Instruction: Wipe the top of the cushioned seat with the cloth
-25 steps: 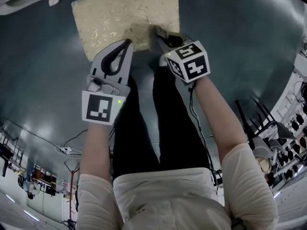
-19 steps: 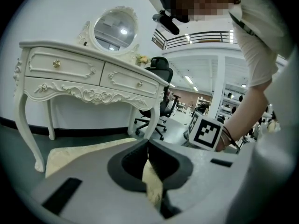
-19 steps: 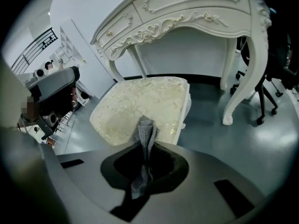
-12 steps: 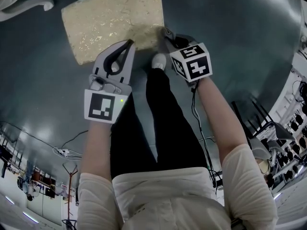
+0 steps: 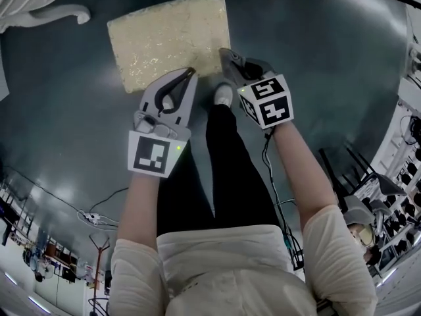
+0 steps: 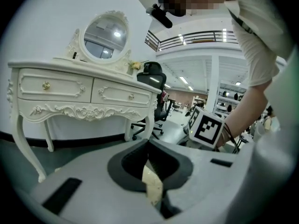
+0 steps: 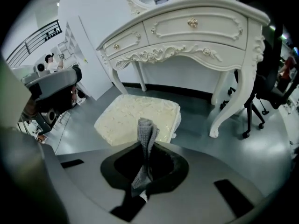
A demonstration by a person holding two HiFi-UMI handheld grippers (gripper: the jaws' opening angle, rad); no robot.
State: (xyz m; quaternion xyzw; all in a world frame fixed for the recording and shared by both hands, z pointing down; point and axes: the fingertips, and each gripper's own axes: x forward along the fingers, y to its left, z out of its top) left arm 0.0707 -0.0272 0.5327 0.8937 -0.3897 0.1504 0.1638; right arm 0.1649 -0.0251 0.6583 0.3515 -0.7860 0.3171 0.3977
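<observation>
Grey floor point(image 5: 342, 64) bears one cushioned seat point(image 5: 170, 38); right gripper point(image 5: 228, 56) pinches one cloth point(image 7: 146, 134), left gripper point(image 5: 190, 72) fingers point(image 5: 150, 94) closed.

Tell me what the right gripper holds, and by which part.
The grey cloth, pinched partway along its length between the right gripper's jaws; one end sticks out.

Arms extended forward, side by side; left gripper point(image 5: 187, 73) jaws together; right gripper point(image 5: 227, 55) jaws clamping cloth point(image 7: 145, 135).

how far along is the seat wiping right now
Done: the cloth is clamped in the right gripper. In hand: it is poised at the near edge of the cushioned seat; the left gripper is shut alongside. Left: the wipe across the seat's top; no contact shows yet.
</observation>
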